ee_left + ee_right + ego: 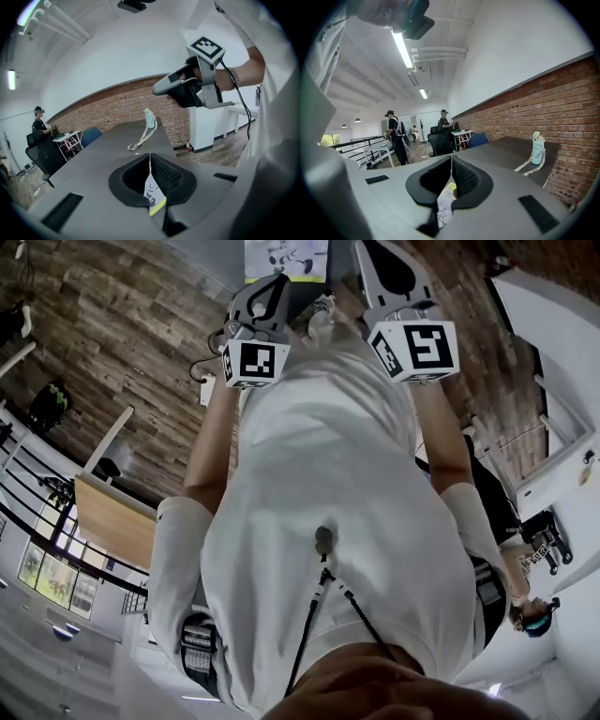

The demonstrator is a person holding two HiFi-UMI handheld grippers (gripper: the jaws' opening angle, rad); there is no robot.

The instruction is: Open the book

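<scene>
The book [286, 257], a thin white booklet with a drawing and a yellow-green strip, is held up in the air in front of the person's chest, at the top of the head view. My left gripper [270, 292] is shut on its edge; the cover [153, 194] sticks out edge-on between the closed jaws [150, 157]. My right gripper [392, 273] is also shut on the book, and a printed page [444, 204] shows under its closed jaws [451, 159]. In the left gripper view the right gripper [161, 88] hangs above and to the right, in the person's hand.
A grey table [122, 136] runs towards a brick wall [562, 98]; on it stands a pale bottle with a strap [149, 118] [537, 147]. A blue chair [89, 136] and people at desks [396, 133] are beyond it. Wooden floor [122, 343] lies below, with a white table [562, 343] at the right.
</scene>
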